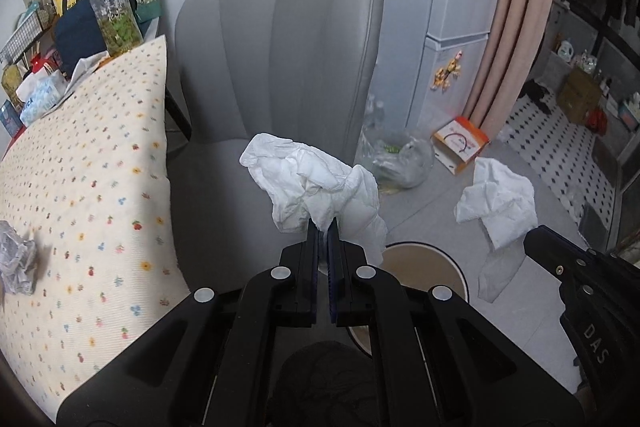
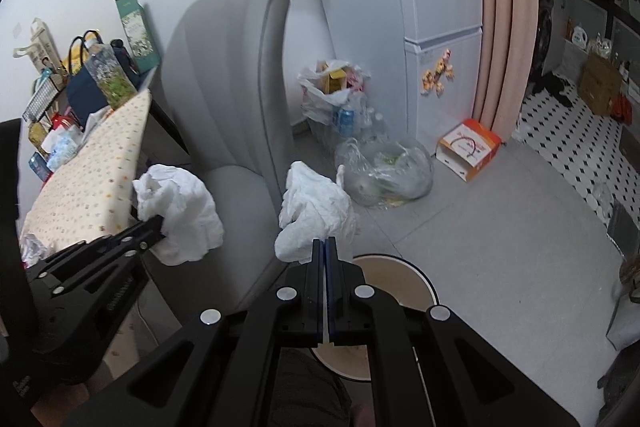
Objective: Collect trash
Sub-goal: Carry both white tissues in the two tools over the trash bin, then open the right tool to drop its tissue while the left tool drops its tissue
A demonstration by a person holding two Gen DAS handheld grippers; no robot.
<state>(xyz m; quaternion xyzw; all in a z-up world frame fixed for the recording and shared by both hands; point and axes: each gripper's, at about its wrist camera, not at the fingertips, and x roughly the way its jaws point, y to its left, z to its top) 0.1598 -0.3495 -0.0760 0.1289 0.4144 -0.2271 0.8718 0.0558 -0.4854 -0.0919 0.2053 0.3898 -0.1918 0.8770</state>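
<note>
My left gripper (image 1: 323,227) is shut on a crumpled white tissue (image 1: 316,187) and holds it in the air before the grey chair (image 1: 280,39). My right gripper (image 2: 325,242) is shut on a second white tissue (image 2: 312,207). Each shows in the other view: the right gripper (image 1: 528,239) with its tissue (image 1: 496,203), the left gripper (image 2: 158,227) with its tissue (image 2: 180,211). A round bin (image 1: 424,263) with a dark rim stands on the floor below both grippers; it also shows in the right wrist view (image 2: 400,279). A crumpled paper wad (image 1: 16,259) lies on the dotted pillow (image 1: 88,187).
A clear plastic bag (image 2: 384,171), a bag of bottles (image 2: 340,99) and an orange-white box (image 2: 468,147) sit on the floor by the fridge (image 2: 436,27). A cluttered side table (image 1: 48,39) stands at the left. A pink curtain (image 2: 504,19) hangs at the right.
</note>
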